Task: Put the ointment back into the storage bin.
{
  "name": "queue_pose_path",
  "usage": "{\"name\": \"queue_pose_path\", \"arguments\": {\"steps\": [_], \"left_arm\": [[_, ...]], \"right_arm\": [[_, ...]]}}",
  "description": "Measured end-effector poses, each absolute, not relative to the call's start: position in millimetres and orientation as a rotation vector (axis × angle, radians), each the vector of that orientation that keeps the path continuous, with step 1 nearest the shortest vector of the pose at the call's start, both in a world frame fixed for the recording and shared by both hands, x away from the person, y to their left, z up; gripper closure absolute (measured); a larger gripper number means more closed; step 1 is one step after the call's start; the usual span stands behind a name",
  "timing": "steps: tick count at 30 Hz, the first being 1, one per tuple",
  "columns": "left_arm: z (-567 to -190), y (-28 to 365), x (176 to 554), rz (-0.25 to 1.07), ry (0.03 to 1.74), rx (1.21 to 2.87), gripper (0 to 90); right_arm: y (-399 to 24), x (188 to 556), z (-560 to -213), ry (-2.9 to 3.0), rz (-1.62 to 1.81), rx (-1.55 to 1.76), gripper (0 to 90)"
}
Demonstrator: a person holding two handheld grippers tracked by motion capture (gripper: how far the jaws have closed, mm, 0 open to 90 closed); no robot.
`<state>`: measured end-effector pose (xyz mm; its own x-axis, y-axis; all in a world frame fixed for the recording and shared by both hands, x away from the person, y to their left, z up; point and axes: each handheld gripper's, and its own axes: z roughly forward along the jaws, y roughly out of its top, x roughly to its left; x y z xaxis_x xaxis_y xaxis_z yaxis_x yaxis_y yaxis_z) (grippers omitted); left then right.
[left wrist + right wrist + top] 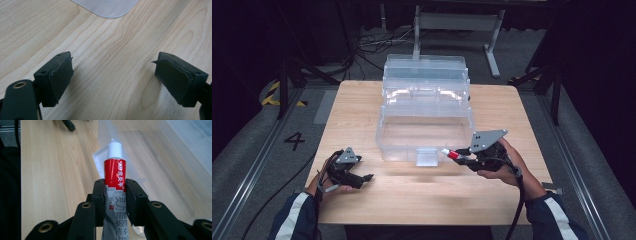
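Tube [115, 167] of ointment, red and white with a white cap, is the item in hand, and it sits clamped in your right gripper at the front right of the open box.

Working from the left: your left gripper [362, 177] rests low over the table [362, 115], well apart from the box, with its jaws spread wide and nothing between them. In the left gripper view the pads [61, 75] show worn edges and bare wood lies between them; a corner of the clear plastic latch tab [110, 7] sits ahead. That hand appears parked, kept out of the way and free to steady the box if needed.

At centre, the clear plastic box [427, 125] stands open, its lid tipped back and the upper trays folded away behind, so the deep lower compartment is exposed for loading.

On the right, your right gripper [457, 156] is closed on the tube, pads pressing its flat lower body, cap leading. You hold it level and pointed toward the front rim, which suits carrying it over the wall and into the compartment. The tube is not yet inside.
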<state>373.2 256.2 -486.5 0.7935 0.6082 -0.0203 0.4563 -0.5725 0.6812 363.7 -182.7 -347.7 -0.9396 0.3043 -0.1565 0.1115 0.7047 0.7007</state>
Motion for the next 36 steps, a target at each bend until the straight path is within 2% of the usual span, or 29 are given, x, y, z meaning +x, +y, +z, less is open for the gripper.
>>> {"name": "queue_pose_path", "arguments": {"steps": [36], "left_arm": [[-486, 256, 373, 0.282, 0.784, 2.28, 15.1]], "right_arm": [[-163, 407, -294, 2.571, 0.988, 0.27, 71.2]]}}
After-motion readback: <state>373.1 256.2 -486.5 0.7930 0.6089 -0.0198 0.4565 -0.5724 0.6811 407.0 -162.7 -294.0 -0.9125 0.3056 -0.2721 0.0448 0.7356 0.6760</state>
